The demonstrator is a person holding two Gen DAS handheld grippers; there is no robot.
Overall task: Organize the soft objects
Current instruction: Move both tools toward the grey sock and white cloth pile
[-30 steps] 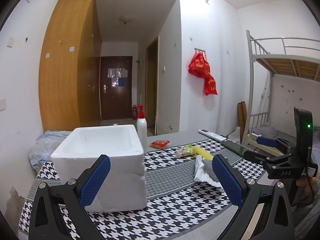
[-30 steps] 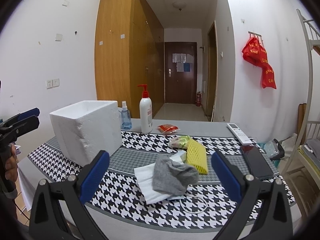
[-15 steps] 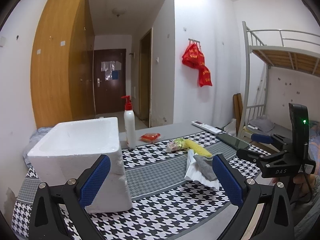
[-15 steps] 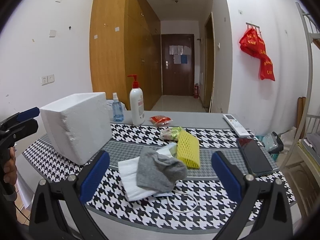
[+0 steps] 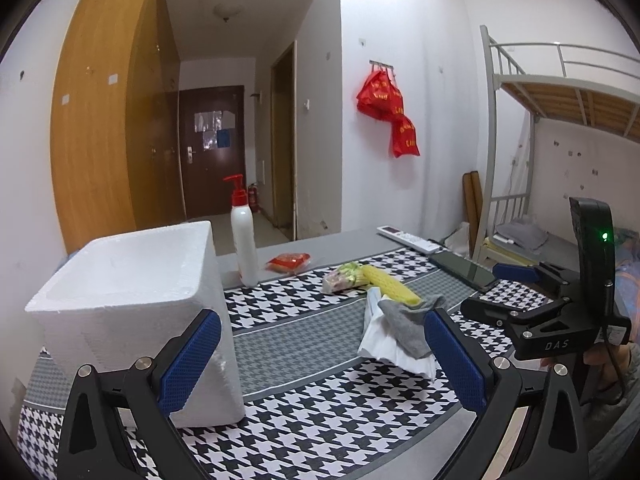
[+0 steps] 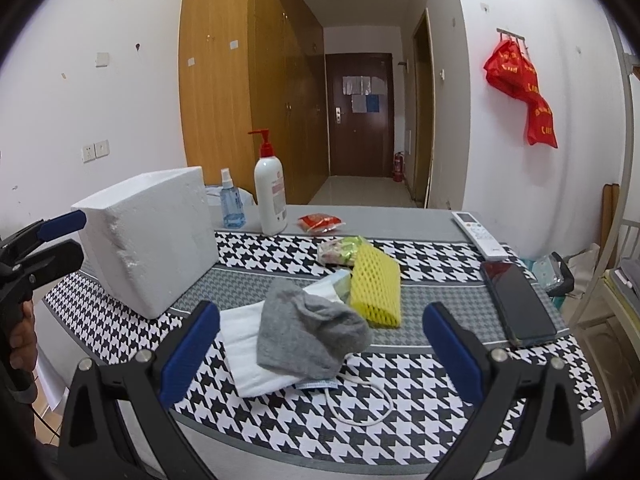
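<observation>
Sock (image 6: pixel 308 332) atop cloth (image 6: pixel 248 344) near table edge | tools (image 6: pixel 320 352) spread, empty

Foam box (image 6: pixel 156 236): white styrofoam, grainy, matt, crumbled along one edge. Tablecloth (image 6: pixel 420 412): woven cloth, houndstooth, matt. Sock (image 6: pixel 304 332): grey knit, soft, fuzzy. Towel (image 6: pixel 248 344) under it: white, ribbed, could be cloth or paper. Mask (image 6: pixel 320 383): thin non-woven with smooth elastic cord. Yellow sleeve (image 6: pixel 376 288): foam netting, open mesh. Pump bottle (image 6: pixel 270 196): smooth semi-gloss plastic. Spray bottle (image 6: pixel 231 204): clear blue plastic. Red packet (image 6: pixel 320 222): glossy film. Phone (image 6: pixel 516 304): glossy glass. Remote (image 6: pixel 478 235): matt white plastic. Left gripper (image 5: pixel 320 364) and right gripper (image 6: pixel 320 360): black matt plastic frames, blue dimpled rubbery pads (image 6: pixel 192 352), bright metal screws. Wardrobe (image 6: pixel 240 80): wood-grain, satin. Bunk frame (image 5: pixel 492 160): painted metal, with bare wood slats.
</observation>
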